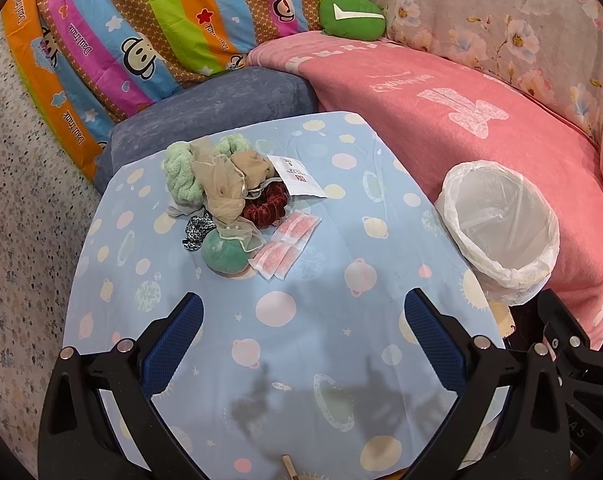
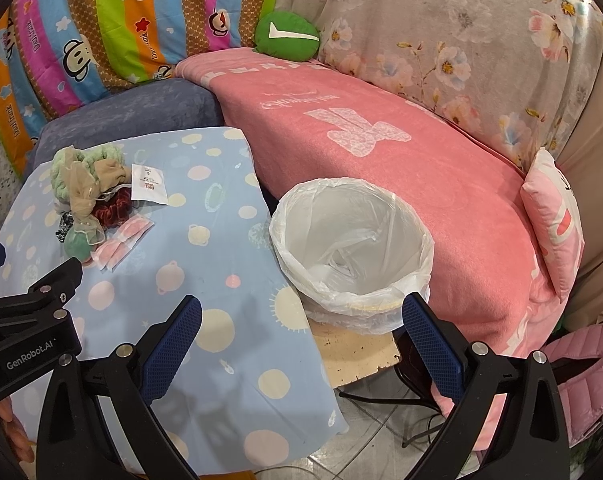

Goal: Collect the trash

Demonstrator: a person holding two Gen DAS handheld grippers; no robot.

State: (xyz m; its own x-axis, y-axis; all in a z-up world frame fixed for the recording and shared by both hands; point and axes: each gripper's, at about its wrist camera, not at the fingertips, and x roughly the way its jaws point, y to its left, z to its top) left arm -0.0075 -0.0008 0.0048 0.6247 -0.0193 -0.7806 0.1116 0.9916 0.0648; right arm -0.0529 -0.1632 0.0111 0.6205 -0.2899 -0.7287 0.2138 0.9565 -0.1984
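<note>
Trash (image 1: 285, 246), a few pink-and-white packets, lies on the blue spotted tablecloth (image 1: 301, 320) beside a heap of scrunchies (image 1: 221, 184), with a white printed packet (image 1: 297, 176) at the far side of the heap and a green ball (image 1: 224, 254) touching its near side. The bin (image 2: 351, 252), lined with a clear bag, stands just off the table's right edge on a small stool, against the pink blanket (image 2: 401, 152). The left gripper (image 1: 303, 316) hovers over bare cloth, its jaws spread wide and holding nothing. The right gripper (image 2: 301, 320) hangs near the bin's rim, also wide apart and empty.
</note>
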